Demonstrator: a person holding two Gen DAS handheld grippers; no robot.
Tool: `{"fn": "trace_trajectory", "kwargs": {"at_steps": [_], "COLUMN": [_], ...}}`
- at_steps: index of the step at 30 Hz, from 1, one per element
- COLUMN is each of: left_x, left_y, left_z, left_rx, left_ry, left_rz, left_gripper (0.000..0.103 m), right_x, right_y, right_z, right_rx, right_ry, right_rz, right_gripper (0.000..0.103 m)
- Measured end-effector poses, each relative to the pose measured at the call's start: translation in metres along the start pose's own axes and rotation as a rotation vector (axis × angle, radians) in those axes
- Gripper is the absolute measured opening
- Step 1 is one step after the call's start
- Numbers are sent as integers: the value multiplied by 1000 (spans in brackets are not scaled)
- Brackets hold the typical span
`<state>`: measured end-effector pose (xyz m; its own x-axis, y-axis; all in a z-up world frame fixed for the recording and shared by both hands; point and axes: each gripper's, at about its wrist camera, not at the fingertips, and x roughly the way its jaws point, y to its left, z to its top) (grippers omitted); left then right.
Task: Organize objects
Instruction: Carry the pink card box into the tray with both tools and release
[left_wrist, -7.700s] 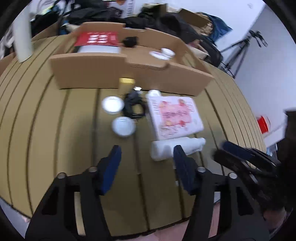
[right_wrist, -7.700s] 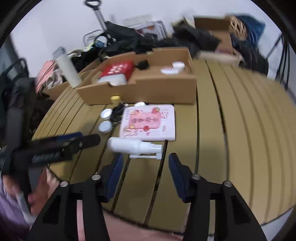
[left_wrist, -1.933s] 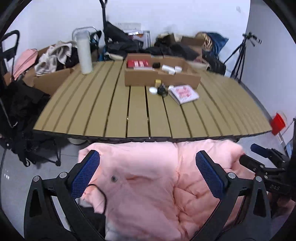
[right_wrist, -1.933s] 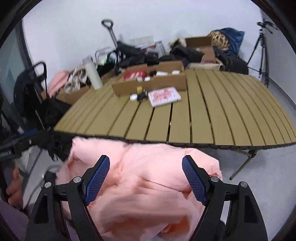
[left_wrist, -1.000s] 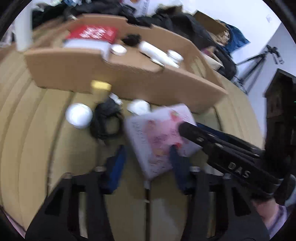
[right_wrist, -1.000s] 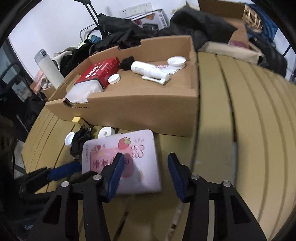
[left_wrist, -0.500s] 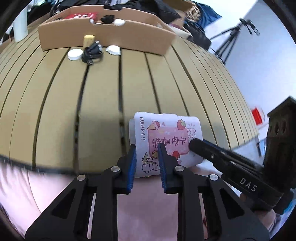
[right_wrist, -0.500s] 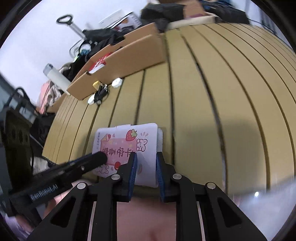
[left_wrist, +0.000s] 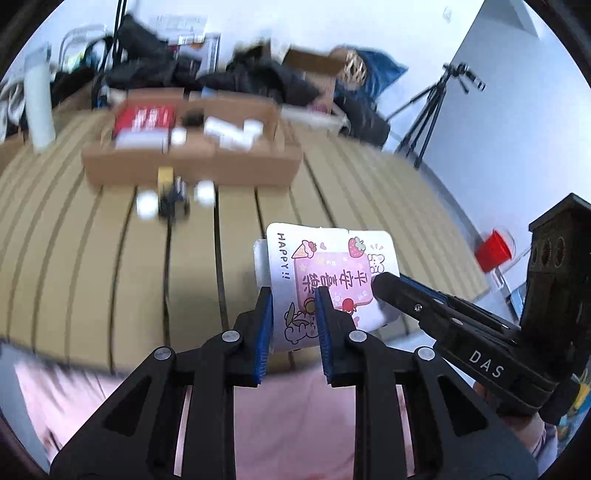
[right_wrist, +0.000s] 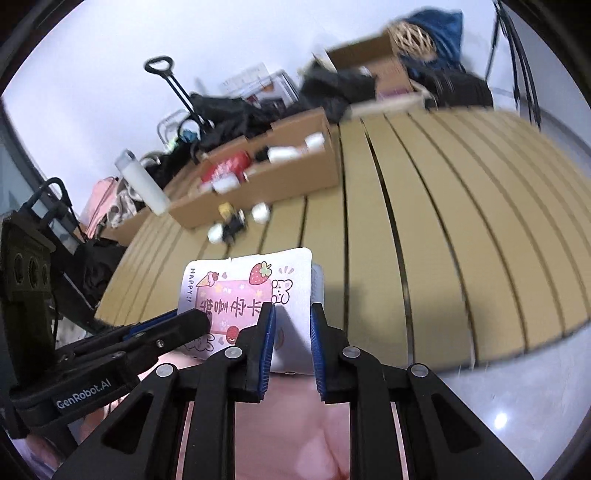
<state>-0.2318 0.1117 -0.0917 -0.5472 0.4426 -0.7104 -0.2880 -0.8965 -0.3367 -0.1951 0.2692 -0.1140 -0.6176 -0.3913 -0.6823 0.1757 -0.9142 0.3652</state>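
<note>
Two tongs grip one pack (left_wrist: 328, 273) between them, held in the air over the near edge of the desk (left_wrist: 110, 258). The left tongs (left_wrist: 293, 295) are clamped on the pack's near left edge, blue pads (left_wrist: 265, 325) pressing it from both sides. The right tongs (right_wrist: 291, 317) are clamped on the pack's near right edge in the same way. In the left view the right tongs (left_wrist: 384, 284) come in from the right, their tip lying against the pack's printed face; in the right view the left tongs (right_wrist: 199, 319) reach in from the left and meet the pack (right_wrist: 247, 291) at its lower left corner.

The pack is white with a pink panel, a strawberry, an ice-cream cone and the word "HAPPY!!" along one side. A paler, thicker body shows behind the printed face.

Farther back on the slatted desk stands a box (left_wrist: 192, 166) of cardboard, holding a red item (left_wrist: 144, 116) and several white items, blurred. Just in front of the box lie two white lids (left_wrist: 147, 203), a small yellow piece (left_wrist: 165, 177) and a dark tangle (left_wrist: 173, 203), close together. A white bottle (left_wrist: 38, 107) stands at the desk's far left. Pink fabric (left_wrist: 295, 424) fills the bottom of both views under the tongs. A tripod (left_wrist: 432, 110) and a red cup (left_wrist: 493, 251) show at the right of the left view.
</note>
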Motion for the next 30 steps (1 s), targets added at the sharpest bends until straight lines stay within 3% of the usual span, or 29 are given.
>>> {"fn": "trace_trajectory", "kwargs": {"at_steps": [6, 9, 12, 15, 18, 21, 23, 25, 28, 29, 30], "left_x": [7, 31, 64, 105, 143, 169, 177, 171, 137, 122, 101], "left_y": [18, 37, 61, 89, 99, 97, 90, 90, 99, 101, 102], "left_z": [106, 153, 181, 190, 182, 165, 154, 148, 152, 156, 160], "left_rx": [16, 16, 5, -64, -75, -12, 62, 84, 39, 36, 45], "left_ry": [-96, -84, -39, 22, 93, 102, 106, 104, 93, 82, 63], "left_rz": [4, 17, 33, 24, 38, 76, 115, 138, 129, 134, 149], "left_gripper": [19, 19, 19, 19, 19, 20, 26, 35, 44, 47, 57], "right_x": [25, 54, 101, 152, 190, 216, 220, 214, 193, 177, 166], "right_y": [21, 32, 33, 23, 15, 9, 6, 7, 5, 7, 9], "right_z": [103, 151, 187, 202, 200, 188, 183, 183, 190, 195, 197], "right_rx": [-44, -90, -79, -53, -58, -99, -135, -158, -147, -135, -130], "right_ry": [-60, -63, -23, 55, 119, 182, 182, 163, 138, 120, 112], "right_rz": [35, 14, 19, 22, -50, -141, -186, -201, -201, -188, -180], "right_gripper": [20, 20, 20, 20, 20, 21, 23, 33, 78, 80, 80]}}
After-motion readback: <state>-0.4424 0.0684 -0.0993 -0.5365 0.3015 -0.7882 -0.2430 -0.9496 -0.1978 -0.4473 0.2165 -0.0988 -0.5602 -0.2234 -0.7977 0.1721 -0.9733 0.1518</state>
